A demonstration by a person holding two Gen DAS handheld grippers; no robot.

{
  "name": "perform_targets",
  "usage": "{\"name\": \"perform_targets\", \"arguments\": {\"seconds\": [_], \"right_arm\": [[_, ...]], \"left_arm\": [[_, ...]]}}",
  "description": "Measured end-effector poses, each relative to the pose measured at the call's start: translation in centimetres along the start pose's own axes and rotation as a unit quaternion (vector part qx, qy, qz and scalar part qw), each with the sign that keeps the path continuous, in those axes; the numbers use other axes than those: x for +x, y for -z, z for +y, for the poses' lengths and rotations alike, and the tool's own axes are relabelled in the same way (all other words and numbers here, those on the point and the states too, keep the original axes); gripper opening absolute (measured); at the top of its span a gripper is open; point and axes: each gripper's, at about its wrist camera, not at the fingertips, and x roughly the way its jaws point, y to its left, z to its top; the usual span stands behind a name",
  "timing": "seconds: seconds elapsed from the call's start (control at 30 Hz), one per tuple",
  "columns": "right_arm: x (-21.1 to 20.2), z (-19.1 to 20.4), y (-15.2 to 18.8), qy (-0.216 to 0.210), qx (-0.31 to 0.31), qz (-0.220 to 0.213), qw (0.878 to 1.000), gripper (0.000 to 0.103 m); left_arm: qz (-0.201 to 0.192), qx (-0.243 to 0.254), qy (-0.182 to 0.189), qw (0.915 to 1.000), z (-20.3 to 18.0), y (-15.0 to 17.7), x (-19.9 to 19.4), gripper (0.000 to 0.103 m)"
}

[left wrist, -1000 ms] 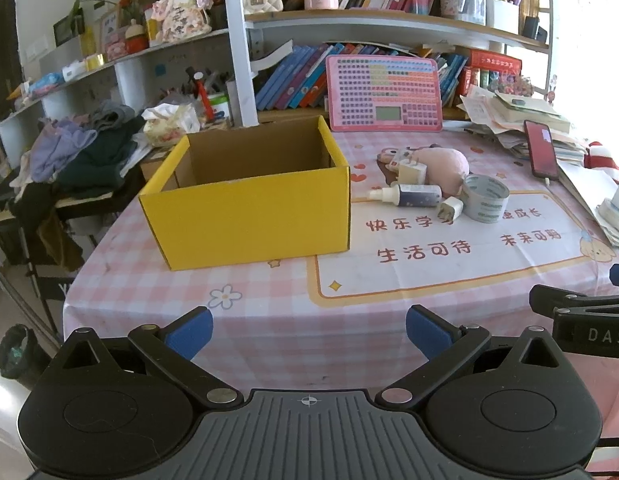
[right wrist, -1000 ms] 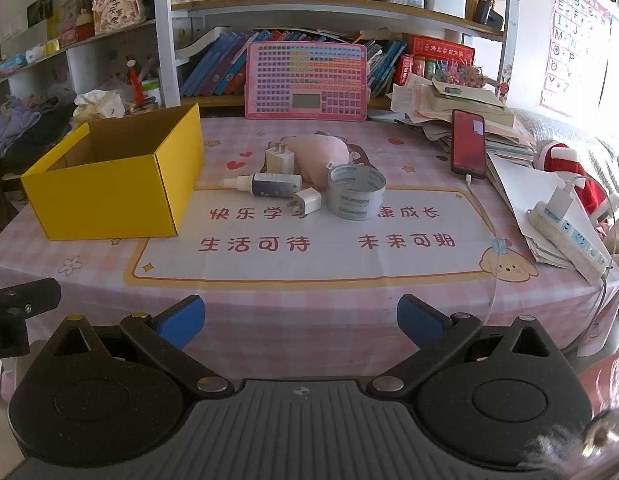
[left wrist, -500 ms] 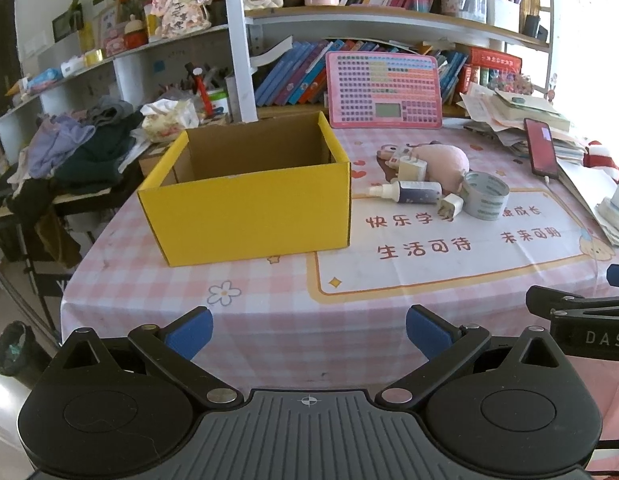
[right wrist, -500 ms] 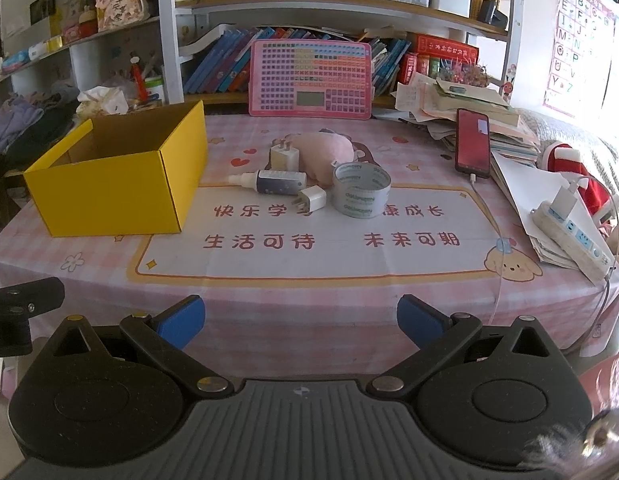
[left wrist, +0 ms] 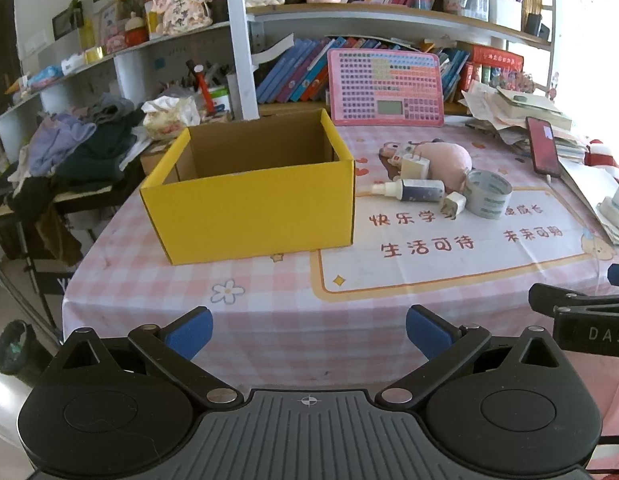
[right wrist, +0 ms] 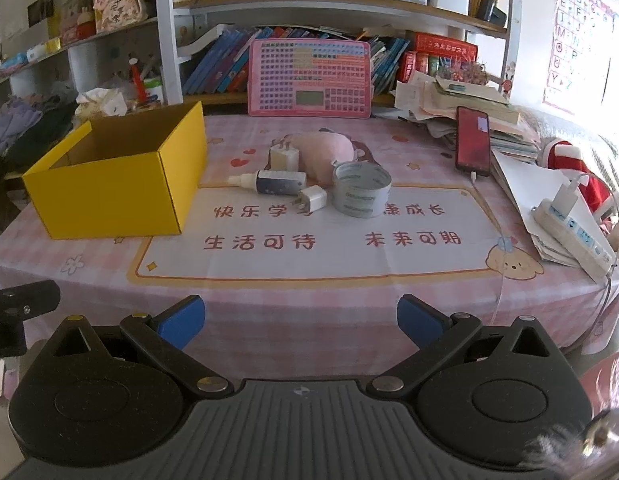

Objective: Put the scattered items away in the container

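An open yellow cardboard box [left wrist: 253,208] [right wrist: 109,196] stands on the left of the pink checked table, nothing visible inside. To its right lies a cluster: a pink plush toy [right wrist: 329,152], a small spray bottle [right wrist: 273,182], two white plug adapters [right wrist: 314,199] [right wrist: 284,157] and a roll of grey tape [right wrist: 361,194] [left wrist: 487,194]. My left gripper [left wrist: 308,330] hovers open at the table's near edge, in front of the box. My right gripper [right wrist: 300,318] is open too, near the front edge, well short of the cluster. Neither holds anything.
A pink toy tablet [right wrist: 309,78] leans against bookshelves at the back. A red phone [right wrist: 472,142] rests on stacked papers at the right, beside a power strip [right wrist: 573,236]. Clothes pile [left wrist: 77,148] beyond the table's left side.
Both grippers have drawn slightly nearer to the table and its items look a little larger. Nothing on the table has moved, and both stay open.
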Motion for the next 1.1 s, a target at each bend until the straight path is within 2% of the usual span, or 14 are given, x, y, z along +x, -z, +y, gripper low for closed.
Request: {"name": "perform_targets", "arguments": {"seconds": [0.5,0.7,0.93,1.1], "right_arm": [[1.2,1.0,0.2,-0.015,-0.018,0.013,1.000,0.103],[1.7,1.5,0.0,-0.019,-0.031,0.004,0.999,0.103],[1.8,1.4,-0.8,-0.037,-0.041,-0.007,0.998,0.103],[1.3,1.4,-0.4,-0.024,-0.016,-0.019,0.999,0.103]], "left_arm": [[0.011,-0.003,0.010,0.9999,0.3,0.4,0.9,0.103],[-0.003,-0.003,0.007,1.0000,0.5,0.1,1.0,0.103],[-0.011,-0.006,0.021,0.9997,0.9,0.1,0.9,0.103],[-0.014,0.006,0.026,0.9995,0.8,0.4,0.8,0.103]]}}
